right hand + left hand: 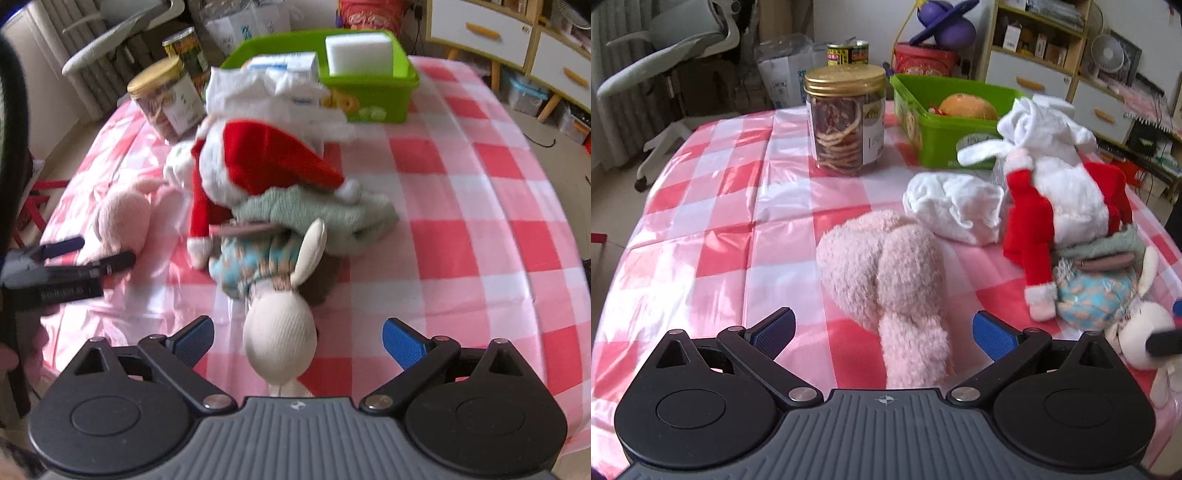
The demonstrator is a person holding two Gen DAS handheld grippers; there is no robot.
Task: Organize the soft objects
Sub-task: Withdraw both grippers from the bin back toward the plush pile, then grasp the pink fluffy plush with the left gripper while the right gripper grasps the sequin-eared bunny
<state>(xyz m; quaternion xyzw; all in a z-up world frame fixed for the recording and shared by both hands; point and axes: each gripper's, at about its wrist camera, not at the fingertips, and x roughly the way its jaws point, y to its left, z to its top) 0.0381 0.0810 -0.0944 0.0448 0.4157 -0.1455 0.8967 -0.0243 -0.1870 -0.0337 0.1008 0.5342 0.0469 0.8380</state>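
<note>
Two handheld grippers, both spread wide, grasping nothing. Left gripper (884,334): one fluffy pink plush toy (886,258) lies between its blue fingers. Right gripper (298,338): one cream knitted rabbit doll in a blue patterned dress (279,325), head between the fingers. Beyond, mid-table: one white plush in red Santa outfit (258,158); one grey-green fleece cloth (325,214); one crumpled white cloth (955,208). Far side: one green plastic bin (369,99) holding one white sponge block (359,53); one gold-lidded clear jar (846,118). All on one red-and-white checked tablecloth (461,221).
</note>
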